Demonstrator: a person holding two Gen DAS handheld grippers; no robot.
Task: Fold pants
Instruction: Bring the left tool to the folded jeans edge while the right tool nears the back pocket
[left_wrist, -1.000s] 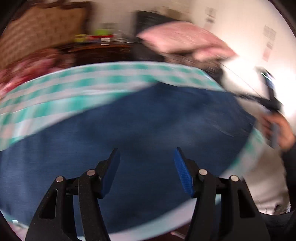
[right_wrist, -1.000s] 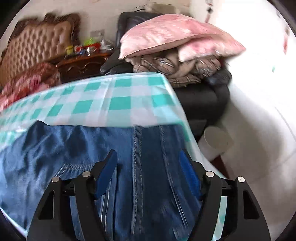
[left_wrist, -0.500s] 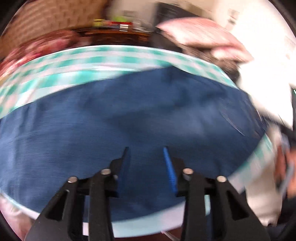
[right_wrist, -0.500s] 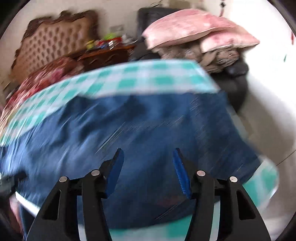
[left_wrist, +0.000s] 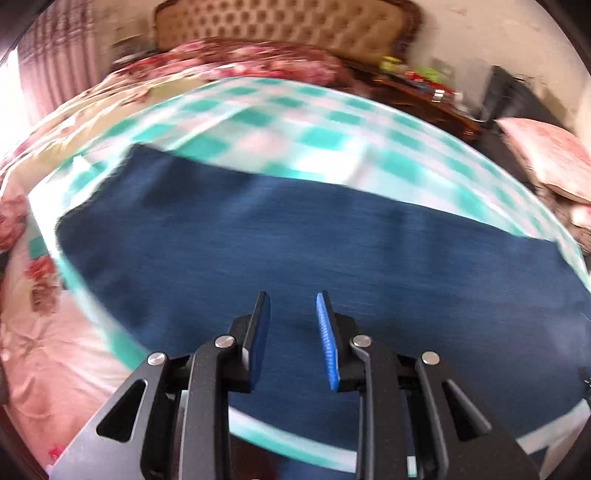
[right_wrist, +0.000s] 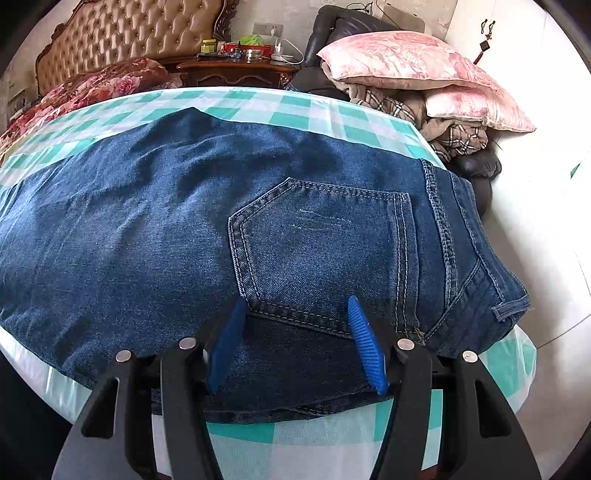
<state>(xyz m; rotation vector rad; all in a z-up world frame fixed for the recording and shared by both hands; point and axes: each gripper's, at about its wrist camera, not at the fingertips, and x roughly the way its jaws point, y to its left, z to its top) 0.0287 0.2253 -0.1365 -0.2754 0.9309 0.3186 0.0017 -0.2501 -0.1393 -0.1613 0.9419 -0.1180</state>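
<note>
Left hand-held gripper (left_wrist: 291, 306) closing on nothing above dark blue denim pants (right_wrist: 147, 236) spread over the teal-checked counter (right_wrist: 332, 432); right hand-held gripper (right_wrist: 297, 306), opening, empty, at six o'clock of the back pocket (right_wrist: 321, 240).

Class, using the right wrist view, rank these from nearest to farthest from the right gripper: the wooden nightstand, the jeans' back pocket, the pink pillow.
1. Back pocket: just ahead of the right gripper, its lower edge between the fingers.
2. Pink pillow: beyond the table, upper right, on a pile of bedding.
3. Nightstand: against the far wall, top centre, beside the headboard.
</note>
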